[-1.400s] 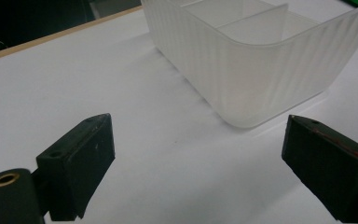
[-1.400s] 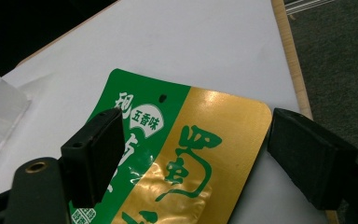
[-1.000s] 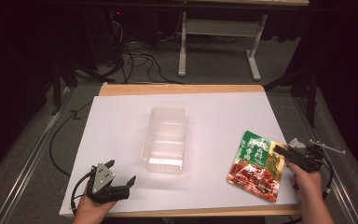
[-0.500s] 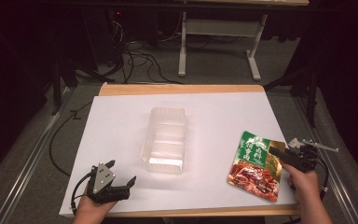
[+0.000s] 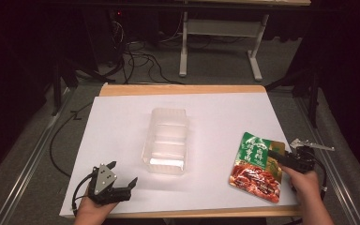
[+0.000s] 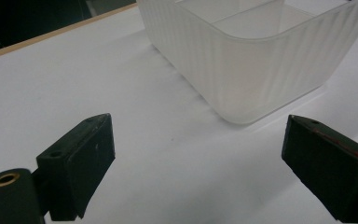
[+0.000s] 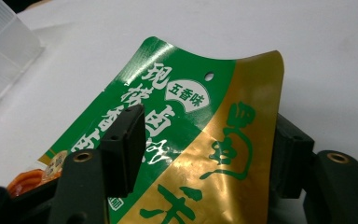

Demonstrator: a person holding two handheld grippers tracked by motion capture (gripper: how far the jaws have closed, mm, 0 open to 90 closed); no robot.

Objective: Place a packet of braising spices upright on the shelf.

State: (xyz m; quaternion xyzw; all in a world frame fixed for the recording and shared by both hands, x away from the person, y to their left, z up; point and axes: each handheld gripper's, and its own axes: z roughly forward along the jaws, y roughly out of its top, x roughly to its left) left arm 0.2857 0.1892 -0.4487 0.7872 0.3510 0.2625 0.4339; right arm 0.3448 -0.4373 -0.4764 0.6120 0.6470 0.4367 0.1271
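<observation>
White paper [image 5: 122, 126] covers nearly the whole top of the wooden table [image 5: 183, 89], whose bare edge shows as a strip along the far side, and beyond it dark floor carries loose cables [image 5: 131, 56] and the pale legs of a metal stand [image 5: 215, 42]. On the paper, about midway across, sits a clear plastic tub [image 5: 165, 140] with ribbed walls and dividers inside, its long side running away from the person; nothing lies between it and either hand. To its right, near the paper's right edge and well apart from the tub, lies a flat food pouch [image 5: 255, 166], green and gold at the far end with white lettering, red at the near end. The right gripper [image 5: 281, 157] reaches in from the right over the pouch's gold corner; in the right gripper view the pouch [image 7: 200, 140] curls up between the two black jaws, one over its printed face and one behind its right edge. Those jaws have just been closing, with the pouch between them, but a gap shows, so they stand open around it, not pressing. The left gripper [image 5: 122, 185] rests at the near left of the paper, jaws spread wide and empty, pointing towards the tub [image 6: 256, 60], whose rounded corner stands just ahead of it.
</observation>
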